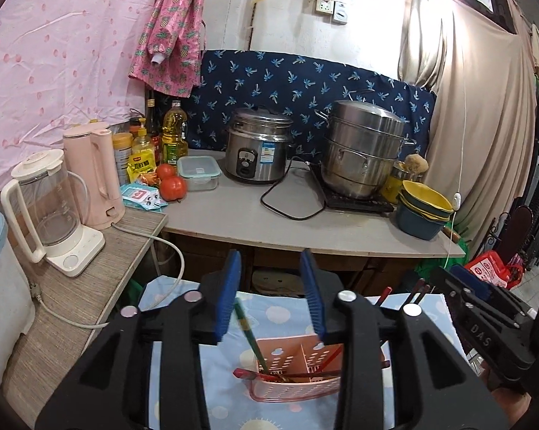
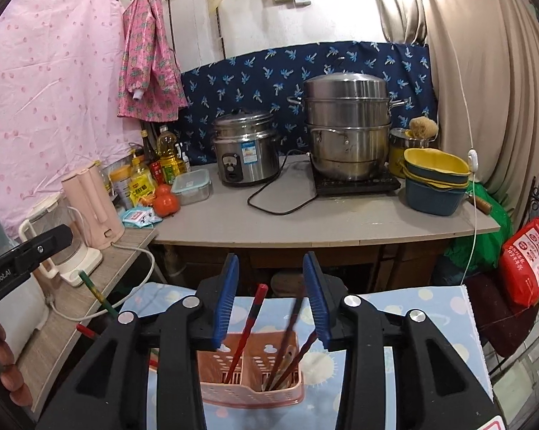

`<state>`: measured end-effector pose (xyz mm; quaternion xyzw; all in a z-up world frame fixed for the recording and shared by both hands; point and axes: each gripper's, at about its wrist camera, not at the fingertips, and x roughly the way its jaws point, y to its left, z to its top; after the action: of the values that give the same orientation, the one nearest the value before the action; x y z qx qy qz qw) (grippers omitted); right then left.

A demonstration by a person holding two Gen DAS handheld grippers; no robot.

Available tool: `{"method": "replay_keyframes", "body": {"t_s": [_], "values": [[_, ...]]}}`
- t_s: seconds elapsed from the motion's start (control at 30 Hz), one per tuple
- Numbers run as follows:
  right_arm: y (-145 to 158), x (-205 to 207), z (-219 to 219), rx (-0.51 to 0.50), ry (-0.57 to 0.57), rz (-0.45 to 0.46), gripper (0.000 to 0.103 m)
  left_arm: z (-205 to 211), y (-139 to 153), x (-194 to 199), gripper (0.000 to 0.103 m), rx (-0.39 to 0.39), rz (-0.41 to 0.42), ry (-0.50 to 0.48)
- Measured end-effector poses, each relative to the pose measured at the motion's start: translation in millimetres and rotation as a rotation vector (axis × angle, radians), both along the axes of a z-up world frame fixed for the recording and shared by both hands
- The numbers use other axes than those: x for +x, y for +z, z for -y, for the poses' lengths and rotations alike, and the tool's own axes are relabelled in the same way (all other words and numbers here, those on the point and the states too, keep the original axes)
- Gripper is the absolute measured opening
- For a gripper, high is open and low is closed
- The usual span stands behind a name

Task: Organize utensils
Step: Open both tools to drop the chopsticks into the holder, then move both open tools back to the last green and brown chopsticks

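Observation:
A pink perforated utensil holder (image 1: 298, 376) (image 2: 251, 383) with compartments stands on a light blue dotted cloth (image 1: 280, 315). In the left wrist view a green chopstick (image 1: 246, 329) leans out of it between the open blue pads of my left gripper (image 1: 270, 261), close to the left pad, and red chopsticks (image 1: 326, 358) lie inside. In the right wrist view a red chopstick (image 2: 249, 322) and dark chopsticks (image 2: 291, 333) stand in the holder, between the open pads of my right gripper (image 2: 270, 261). Neither gripper presses on anything.
Behind the cloth runs a grey counter (image 1: 305, 229) with a rice cooker (image 1: 256, 150), a steel steamer pot (image 1: 362, 150), stacked bowls (image 1: 423, 211), tomatoes (image 1: 170, 184) and bottles. A pink kettle (image 1: 93, 175) and a blender (image 1: 50, 208) stand on the left shelf. A red bag (image 2: 531, 261) sits at the right.

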<state>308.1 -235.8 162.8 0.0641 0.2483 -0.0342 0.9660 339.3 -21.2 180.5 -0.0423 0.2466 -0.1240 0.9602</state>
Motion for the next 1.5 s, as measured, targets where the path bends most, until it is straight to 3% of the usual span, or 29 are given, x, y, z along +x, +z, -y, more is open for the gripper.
{"method": "replay_keyframes", "body": {"t_s": [0.27,0.73,0.93,1.23,1.5], "values": [[3.0,-28.0,2.0,0.0,0.001,0.002,0.037,-2.6,-3.4,-19.3,0.034,-0.005,-0.012,-0.012],[-30.0,-111.8,-10.3,-0.006,0.02,-0.076,0.037,-13.3,-24.7,-84.3,0.034,-0.001,-0.066,-0.025],[-63.9,-159.2,-21.2,-0.025,0.039,-0.148,0.037,-13.3,-60.4,-117.7,0.034,0.018,-0.134,-0.04],[-137.2,-244.6,-54.2,-0.058,0.105,-0.31,0.037,-8.4,-138.6,-175.1,0.034,0.061,-0.289,-0.079],[-188.7,-293.7,-77.5,-0.026,0.168,-0.437,0.037,-15.2,-201.7,-224.3,0.034,0.066,-0.438,-0.089]]}}
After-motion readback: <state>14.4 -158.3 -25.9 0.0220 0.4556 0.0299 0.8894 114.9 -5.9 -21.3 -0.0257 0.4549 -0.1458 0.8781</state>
